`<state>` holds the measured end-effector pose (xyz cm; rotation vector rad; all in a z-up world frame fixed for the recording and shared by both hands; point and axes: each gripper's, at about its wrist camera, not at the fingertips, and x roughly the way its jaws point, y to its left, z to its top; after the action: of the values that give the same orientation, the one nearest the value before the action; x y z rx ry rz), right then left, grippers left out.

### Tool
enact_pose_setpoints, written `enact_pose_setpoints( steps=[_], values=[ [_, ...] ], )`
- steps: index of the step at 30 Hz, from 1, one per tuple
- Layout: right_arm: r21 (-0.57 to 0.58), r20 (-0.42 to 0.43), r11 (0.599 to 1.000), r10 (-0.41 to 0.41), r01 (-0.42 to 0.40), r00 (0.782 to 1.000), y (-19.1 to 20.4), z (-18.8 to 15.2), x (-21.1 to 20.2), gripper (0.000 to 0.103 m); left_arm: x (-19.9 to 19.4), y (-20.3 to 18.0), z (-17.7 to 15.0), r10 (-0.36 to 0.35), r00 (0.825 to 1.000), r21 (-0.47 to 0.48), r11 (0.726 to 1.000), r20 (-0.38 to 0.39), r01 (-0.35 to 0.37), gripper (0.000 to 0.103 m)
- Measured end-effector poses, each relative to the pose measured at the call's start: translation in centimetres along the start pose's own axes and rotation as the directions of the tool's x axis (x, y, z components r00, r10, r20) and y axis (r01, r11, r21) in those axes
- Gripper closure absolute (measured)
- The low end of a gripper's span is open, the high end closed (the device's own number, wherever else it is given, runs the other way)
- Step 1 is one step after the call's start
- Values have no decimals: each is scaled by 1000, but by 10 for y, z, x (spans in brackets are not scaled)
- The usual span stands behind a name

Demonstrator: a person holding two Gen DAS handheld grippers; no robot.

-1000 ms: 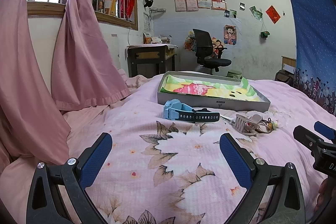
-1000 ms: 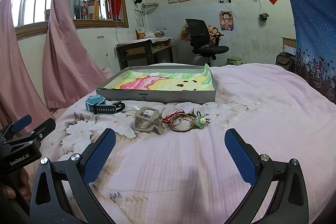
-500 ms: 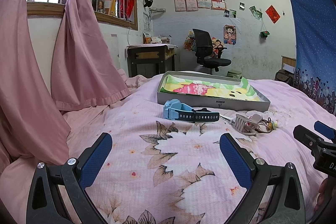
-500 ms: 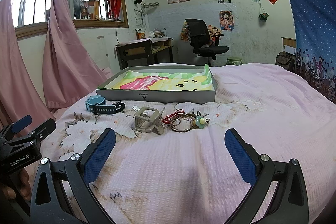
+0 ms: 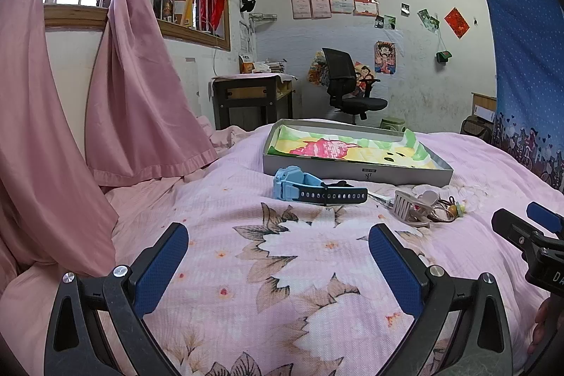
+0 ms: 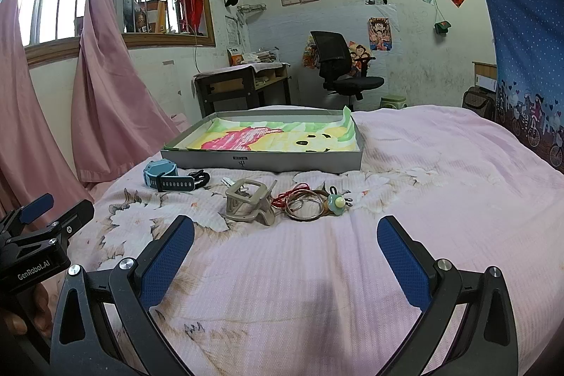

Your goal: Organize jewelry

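Nearest the cameras, the left gripper [image 5: 278, 261] hovered low over the pink floral bedspread [image 5: 299, 288] with its two blue-padded fingers [image 5: 160, 272] spread wide and nothing between them. The right gripper [image 6: 285, 254] hung the same way beside it, its blue-padded fingers [image 6: 405, 261] far apart and empty; both sat well short of the shallow grey cardboard box [image 6: 282, 162] that lay further up the bed.

Taking that box as the landmark, the jewelry was strung in a loose row on the bedspread just in front of its near wall. Before the box's left corner lay the light blue watch with a dark perforated strap [image 5: 313, 189], resting on its side and close to the box. Before the middle of the wall sat the beige plastic claw hair clip [image 6: 250, 203], and touching the clip on its right lay a small tangle of thin metal bangles and red cord [image 6: 303, 203], with a small green and cream charm [image 6: 336, 201] at the tangle's right end.

The box itself was open-topped and lined with a bright yellow, pink and green printed paper [image 6: 278, 138]; no jewelry showed inside it.

Beyond the box stood a dark wooden desk [image 6: 243, 87] to its left and a black office chair [image 6: 342, 73] behind it, against the white wall.
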<state>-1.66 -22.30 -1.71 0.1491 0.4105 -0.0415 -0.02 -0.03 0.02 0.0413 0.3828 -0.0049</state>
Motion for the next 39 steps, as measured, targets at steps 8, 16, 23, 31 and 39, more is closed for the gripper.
enact_pose_setpoints(
  steps=[8,16,23,31,39],
  values=[
    [2,-1,1000,1,-1,1000,0,0,1,1,0,0,0,0,1000,0,1000,0,0,0],
    [1,-2,1000,-4,4,1000,1,2,-2,1,0,0,0,0,1000,0,1000,-2,0,0],
    [2,-13,1000,13,-13,1000,0,6,3,1,0,-14,4,-27,1000,6,1000,-6,27,0],
    [-45,-20,998,45,-46,999,8,27,17,1,22,-11,22,-69,998,61,996,-8,69,0],
    [-42,-75,995,83,-86,994,9,42,48,1,59,0,43,-105,992,29,994,-76,108,0]
  ],
)
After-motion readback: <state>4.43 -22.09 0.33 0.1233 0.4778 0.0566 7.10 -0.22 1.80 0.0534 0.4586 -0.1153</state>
